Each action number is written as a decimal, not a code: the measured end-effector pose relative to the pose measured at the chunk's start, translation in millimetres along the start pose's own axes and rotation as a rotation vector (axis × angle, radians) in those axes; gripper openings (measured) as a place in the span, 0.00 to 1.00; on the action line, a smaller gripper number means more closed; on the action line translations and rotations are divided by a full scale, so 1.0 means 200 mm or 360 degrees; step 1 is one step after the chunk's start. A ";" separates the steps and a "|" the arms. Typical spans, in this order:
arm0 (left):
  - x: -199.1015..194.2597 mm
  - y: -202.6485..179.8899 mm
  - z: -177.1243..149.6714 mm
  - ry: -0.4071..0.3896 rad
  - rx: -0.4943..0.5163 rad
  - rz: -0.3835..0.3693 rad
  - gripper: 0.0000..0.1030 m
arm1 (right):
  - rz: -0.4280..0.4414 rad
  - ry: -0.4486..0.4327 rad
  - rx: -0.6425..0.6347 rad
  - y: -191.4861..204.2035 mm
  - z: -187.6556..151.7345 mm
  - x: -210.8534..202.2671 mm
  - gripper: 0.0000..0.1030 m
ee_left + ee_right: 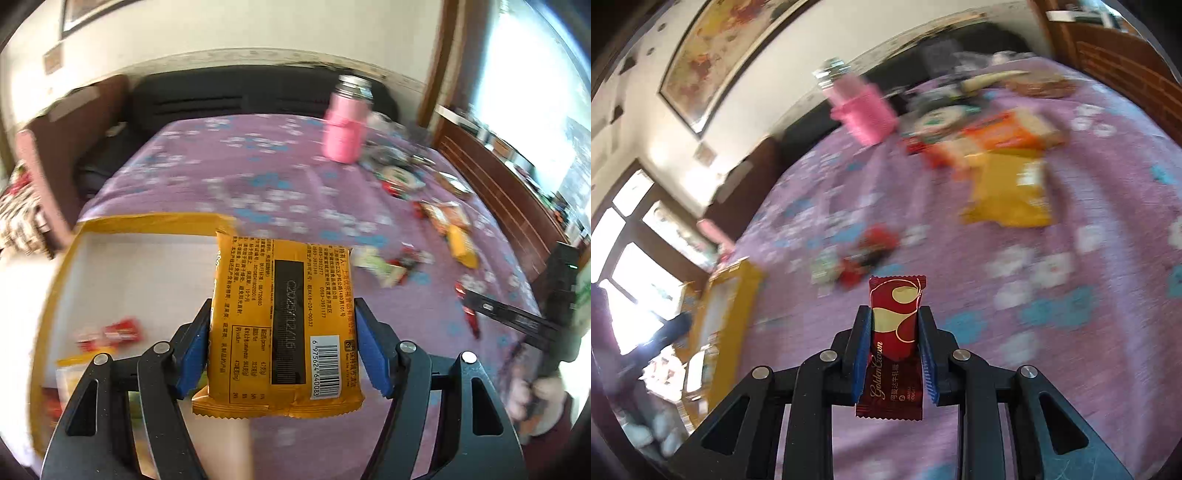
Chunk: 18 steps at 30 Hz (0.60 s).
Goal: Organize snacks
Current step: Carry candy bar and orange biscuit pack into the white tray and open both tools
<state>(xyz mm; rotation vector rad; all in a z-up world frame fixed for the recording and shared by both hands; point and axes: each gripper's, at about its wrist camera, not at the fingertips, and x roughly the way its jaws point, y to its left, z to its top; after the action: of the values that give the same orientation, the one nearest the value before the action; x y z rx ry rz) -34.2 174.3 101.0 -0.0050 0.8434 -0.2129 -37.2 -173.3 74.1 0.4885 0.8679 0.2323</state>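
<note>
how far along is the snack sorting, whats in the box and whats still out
Partly done. The yellow-rimmed box already holds a red packet and a few more wrappers. In hand: the left claw grips an orange snack pack near the box, and the right claw grips a red candy. Left: many snacks scattered on the purple tablecloth.

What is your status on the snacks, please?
Left gripper shut on yellow pack by box. Right gripper shut on red candy. Nothing blocking.
</note>
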 end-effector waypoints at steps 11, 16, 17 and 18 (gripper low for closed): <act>-0.02 0.68 -0.03 0.0040 -0.0376 0.0187 0.68 | 0.0295 0.0251 -0.0400 0.92 -0.01 0.24 0.24; 0.06 0.86 -0.05 0.0109 -0.0494 0.0230 0.68 | 0.0329 0.0447 -0.0541 1.28 -0.12 0.51 0.24; 0.08 0.88 -0.06 0.0124 -0.0516 0.0230 0.68 | 0.0326 0.0475 -0.0557 1.33 -0.13 0.56 0.24; 0.10 0.91 -0.06 0.0140 -0.0540 0.0226 0.68 | 0.0314 0.0509 -0.0577 1.38 -0.16 0.63 0.24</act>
<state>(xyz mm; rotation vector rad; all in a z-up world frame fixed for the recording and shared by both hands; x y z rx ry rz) 3.8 348.9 61.4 -0.2543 0.9554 0.0656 18.1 124.8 110.7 0.1976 1.0617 0.6502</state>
